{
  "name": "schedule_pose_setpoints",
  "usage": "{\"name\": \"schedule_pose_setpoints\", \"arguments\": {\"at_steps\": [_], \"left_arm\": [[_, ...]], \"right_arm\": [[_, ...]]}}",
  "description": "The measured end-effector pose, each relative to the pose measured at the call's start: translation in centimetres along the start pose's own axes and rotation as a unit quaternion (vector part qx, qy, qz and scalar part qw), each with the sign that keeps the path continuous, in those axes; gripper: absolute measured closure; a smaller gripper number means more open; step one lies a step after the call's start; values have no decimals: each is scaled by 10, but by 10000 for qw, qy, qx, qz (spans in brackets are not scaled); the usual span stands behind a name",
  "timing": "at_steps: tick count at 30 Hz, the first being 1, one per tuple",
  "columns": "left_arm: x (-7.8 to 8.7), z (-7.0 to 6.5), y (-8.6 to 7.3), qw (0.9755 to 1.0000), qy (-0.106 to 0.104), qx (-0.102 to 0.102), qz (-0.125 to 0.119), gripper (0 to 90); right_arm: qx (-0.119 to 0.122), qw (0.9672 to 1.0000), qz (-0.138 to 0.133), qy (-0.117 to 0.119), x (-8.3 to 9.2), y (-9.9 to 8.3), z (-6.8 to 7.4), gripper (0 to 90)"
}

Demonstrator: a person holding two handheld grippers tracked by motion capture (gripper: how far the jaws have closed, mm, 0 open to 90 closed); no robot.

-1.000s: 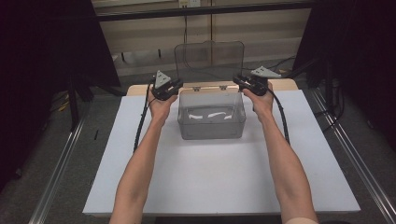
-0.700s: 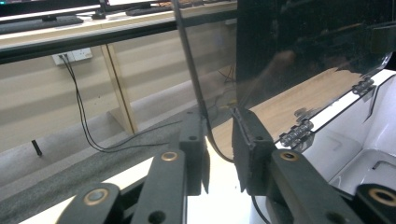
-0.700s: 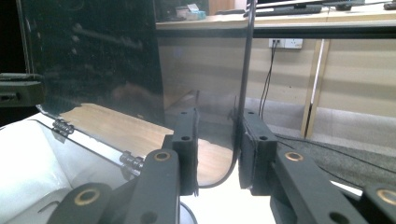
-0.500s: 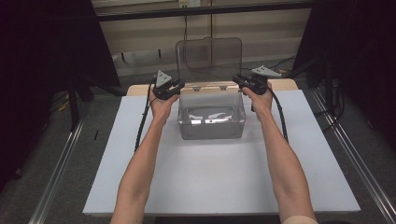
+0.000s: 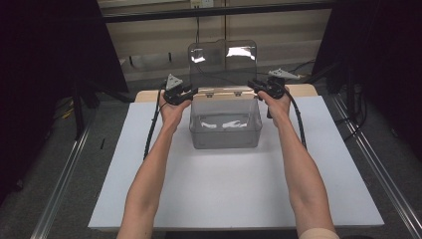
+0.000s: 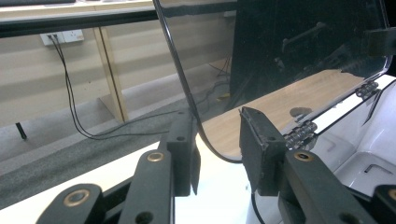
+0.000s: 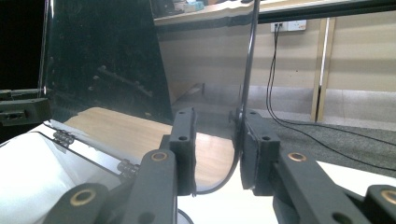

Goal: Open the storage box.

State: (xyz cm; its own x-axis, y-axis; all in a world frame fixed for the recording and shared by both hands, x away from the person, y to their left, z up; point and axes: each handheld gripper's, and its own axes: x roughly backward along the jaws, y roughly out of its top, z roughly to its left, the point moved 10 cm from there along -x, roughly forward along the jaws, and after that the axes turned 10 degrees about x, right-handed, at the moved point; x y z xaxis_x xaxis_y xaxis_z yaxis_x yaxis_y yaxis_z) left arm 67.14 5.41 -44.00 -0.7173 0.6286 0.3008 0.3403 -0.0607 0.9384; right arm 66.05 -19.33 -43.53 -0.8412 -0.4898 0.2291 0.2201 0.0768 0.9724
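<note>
A clear plastic box stands at the back middle of the white board, its hinged lid raised upright. White items lie inside. My left gripper sits at the lid's lower left corner. In the left gripper view the lid's curved edge runs between the jaws of that gripper, which have just been opening; a gap shows beside the edge. My right gripper sits at the lower right corner. In the right gripper view the lid's edge rests by one finger of that gripper, the other stands off.
The white board covers the table in front of the box. A wooden tabletop strip shows behind it. Metal rails run along both sides. Cables hang on the back wall.
The lid has swung a little further up and back to upright. Both hands stay at the box's rear corners.
</note>
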Motion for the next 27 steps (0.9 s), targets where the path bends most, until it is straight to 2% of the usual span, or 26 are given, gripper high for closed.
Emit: {"name": "schedule_pose_setpoints", "arguments": {"at_steps": [5, 10, 18, 23, 27], "left_arm": [[-3, -1, -2, 9998, -3, 178, 38, 619], [-3, 0, -3, 9997, -29, 230, 100, 615], [-4, 0, -4, 9994, -21, 321, 153, 593], [-5, 1, -4, 9986, -26, 513, 113, 588], [-6, 3, -5, 9985, 9, 525, 146, 576]], "right_arm": [[-114, 9999, 78, -30, -3, -1, 0, 672], [-230, 9996, 142, -23, -4, -2, -1, 668], [-374, 9989, 238, -145, -7, -4, -1, 643], [-447, 9985, 286, -168, -8, -7, -1, 628], [-505, 9981, 315, -150, -9, -8, -1, 625]]}}
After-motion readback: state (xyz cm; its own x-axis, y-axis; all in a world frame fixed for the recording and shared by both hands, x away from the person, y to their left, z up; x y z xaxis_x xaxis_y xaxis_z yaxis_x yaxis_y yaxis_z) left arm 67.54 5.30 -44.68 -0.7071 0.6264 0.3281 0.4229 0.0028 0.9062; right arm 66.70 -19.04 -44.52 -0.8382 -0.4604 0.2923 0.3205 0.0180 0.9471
